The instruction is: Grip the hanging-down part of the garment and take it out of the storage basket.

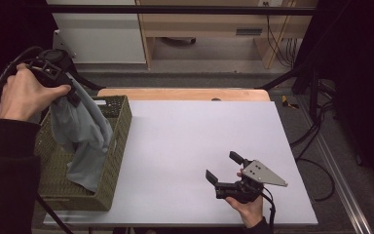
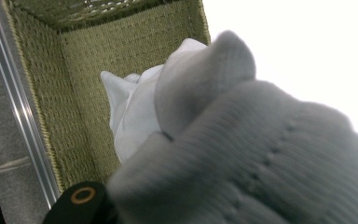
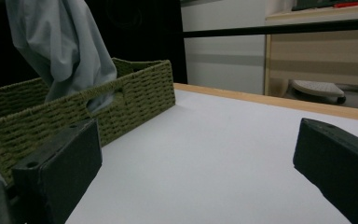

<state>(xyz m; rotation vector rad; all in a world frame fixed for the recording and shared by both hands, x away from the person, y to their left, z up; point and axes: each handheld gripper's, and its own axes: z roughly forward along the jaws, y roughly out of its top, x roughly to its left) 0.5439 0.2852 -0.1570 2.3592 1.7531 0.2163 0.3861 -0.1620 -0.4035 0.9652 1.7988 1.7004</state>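
A pale grey garment (image 1: 83,136) hangs from my left gripper (image 1: 70,95), which is shut on its top above the green woven basket (image 1: 119,122) at the table's left. The cloth's lower end rests inside the basket. In the left gripper view the ribbed grey garment (image 2: 261,158) covers the jaws, with the basket's inner wall (image 2: 102,60) beyond. My right gripper (image 1: 224,168) is held low over the white table (image 1: 195,131) at the front right, jaws open and nothing between them. The right gripper view shows the basket (image 3: 135,93) and the hanging garment (image 3: 60,46) to the left.
The basket stands along the table's left edge. A wooden strip (image 1: 185,94) borders the table's far edge. Cabinets and cables (image 1: 277,39) lie beyond, and a dark frame stands at the right.
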